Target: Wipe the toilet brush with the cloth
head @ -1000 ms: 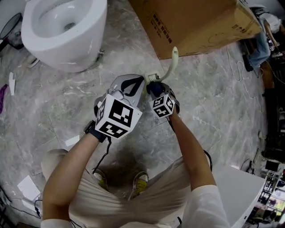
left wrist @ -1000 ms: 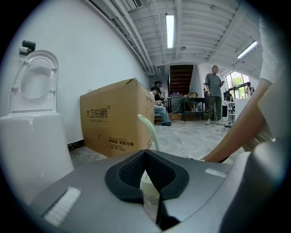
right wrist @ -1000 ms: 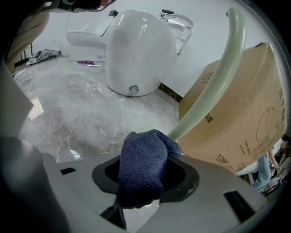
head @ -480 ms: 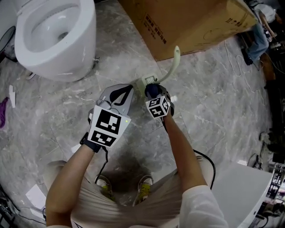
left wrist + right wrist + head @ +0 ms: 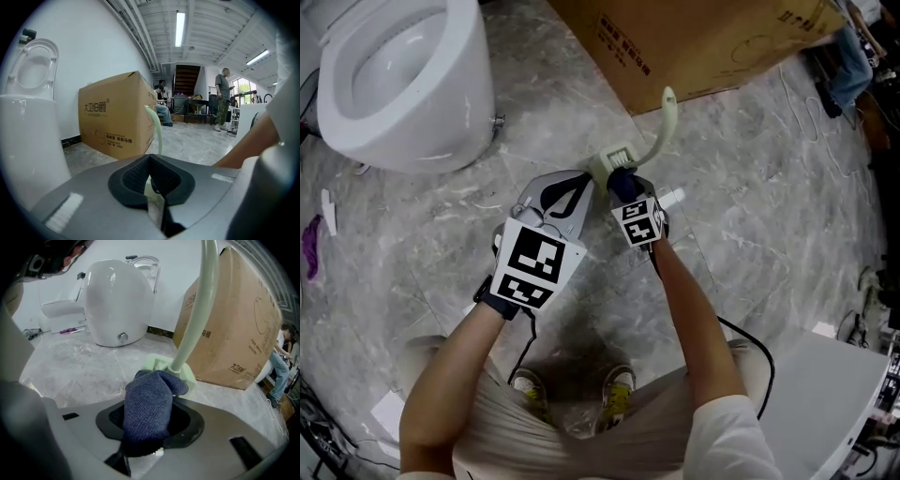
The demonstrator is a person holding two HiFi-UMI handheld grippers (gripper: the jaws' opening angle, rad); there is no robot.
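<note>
The toilet brush [image 5: 662,127] is low in front of the person, over the grey floor [image 5: 750,216]. Its pale green handle curves up toward the cardboard box [image 5: 703,47]. Whether its head touches the floor, the views do not tell.

The left gripper [image 5: 586,176] has its jaws closed together on a pale green part of the brush, probably the edge of the head. This seems meant to hold the brush steady while the other side works. The right gripper [image 5: 628,195] is clamped on the dark blue cloth [image 5: 149,399]. The cloth sticks out past the jaws and presses on the brush where the handle meets the head, so wiping seems under way there.

The box looks closed, and what it holds cannot be seen. The toilet [image 5: 459,122] stands well apart at the left, and its bowl shows only white inside.
</note>
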